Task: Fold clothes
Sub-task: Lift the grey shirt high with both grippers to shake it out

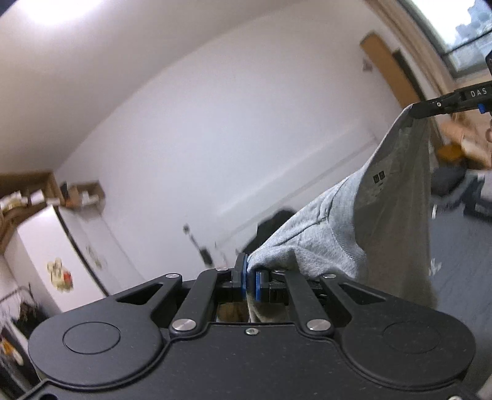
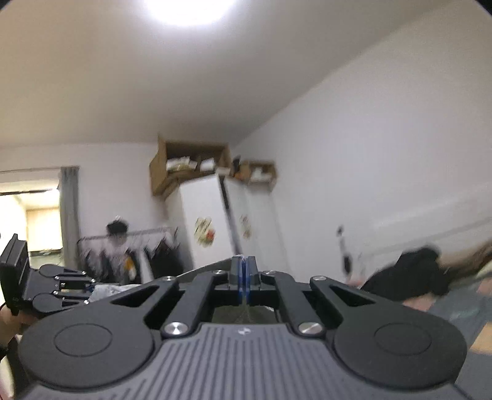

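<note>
Both claws are clamped on the grey shirt [image 1: 384, 215], the left gripper [image 1: 250, 277] near its neckline and the right gripper [image 2: 245, 277] on an upper corner, holding it aloft between them, likely so it hangs flat before folding.

place: lived-in home room | evidence: white fridge [image 2: 203, 221] with stickers, cardboard boxes [image 2: 187, 166] stacked on top | clothes rail [image 2: 144, 243] hung with garments beside curtained doorway [image 2: 33, 215] | window [image 1: 461, 34] with curtain | plain white walls, ceiling light [image 2: 187, 9]
</note>
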Action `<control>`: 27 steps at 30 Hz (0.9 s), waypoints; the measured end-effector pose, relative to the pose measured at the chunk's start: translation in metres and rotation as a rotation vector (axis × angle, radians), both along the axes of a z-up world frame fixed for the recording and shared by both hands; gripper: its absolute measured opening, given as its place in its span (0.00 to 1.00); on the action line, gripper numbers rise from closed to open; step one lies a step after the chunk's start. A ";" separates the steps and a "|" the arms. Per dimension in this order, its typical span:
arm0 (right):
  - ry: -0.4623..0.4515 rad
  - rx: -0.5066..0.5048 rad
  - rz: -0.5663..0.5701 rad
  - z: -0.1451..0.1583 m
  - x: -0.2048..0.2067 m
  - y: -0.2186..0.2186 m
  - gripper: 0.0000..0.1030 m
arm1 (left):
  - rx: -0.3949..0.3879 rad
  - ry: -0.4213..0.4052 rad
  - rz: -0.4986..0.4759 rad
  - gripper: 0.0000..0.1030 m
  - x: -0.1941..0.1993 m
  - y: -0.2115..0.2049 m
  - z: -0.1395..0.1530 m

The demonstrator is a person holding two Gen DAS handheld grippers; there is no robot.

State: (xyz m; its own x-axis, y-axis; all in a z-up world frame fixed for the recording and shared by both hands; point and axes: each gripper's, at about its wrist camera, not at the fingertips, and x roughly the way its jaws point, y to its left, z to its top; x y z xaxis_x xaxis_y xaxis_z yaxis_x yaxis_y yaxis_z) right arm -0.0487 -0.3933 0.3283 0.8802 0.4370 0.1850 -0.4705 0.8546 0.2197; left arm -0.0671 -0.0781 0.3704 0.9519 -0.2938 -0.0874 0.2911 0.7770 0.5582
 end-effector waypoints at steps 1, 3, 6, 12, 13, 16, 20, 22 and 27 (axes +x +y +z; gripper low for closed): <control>-0.023 -0.003 -0.019 0.012 -0.010 -0.005 0.02 | -0.005 -0.023 -0.014 0.06 -0.007 -0.009 0.011; -0.065 -0.022 -0.069 0.039 -0.032 -0.012 0.02 | -0.016 -0.069 -0.041 0.06 -0.022 -0.026 0.033; -0.124 -0.055 -0.138 0.078 -0.064 -0.019 0.02 | -0.045 -0.132 -0.073 0.06 -0.042 -0.047 0.062; -0.192 -0.152 -0.248 0.118 -0.111 -0.017 0.02 | -0.089 -0.167 -0.152 0.06 -0.065 -0.071 0.087; -0.197 -0.164 -0.264 0.121 -0.115 -0.017 0.02 | -0.094 -0.158 -0.168 0.06 -0.063 -0.074 0.086; -0.195 -0.171 -0.298 0.120 -0.119 -0.022 0.02 | -0.100 -0.125 -0.205 0.06 -0.050 -0.087 0.076; -0.149 -0.172 -0.342 0.108 -0.093 -0.035 0.02 | -0.089 -0.045 -0.233 0.06 -0.009 -0.117 0.050; -0.114 -0.177 -0.370 0.101 -0.073 -0.044 0.02 | -0.078 0.008 -0.247 0.06 0.023 -0.140 0.030; 0.015 -0.188 -0.468 0.059 0.026 -0.084 0.02 | -0.034 0.139 -0.265 0.06 0.117 -0.203 -0.029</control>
State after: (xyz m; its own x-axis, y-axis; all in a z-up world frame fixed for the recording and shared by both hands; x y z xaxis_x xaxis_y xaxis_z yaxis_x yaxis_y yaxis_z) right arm -0.0227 -0.4770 0.3871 0.9917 0.0195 0.1271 -0.0255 0.9986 0.0458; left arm 0.0496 -0.2810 0.3417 0.8215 -0.5350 -0.1972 0.5575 0.6813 0.4743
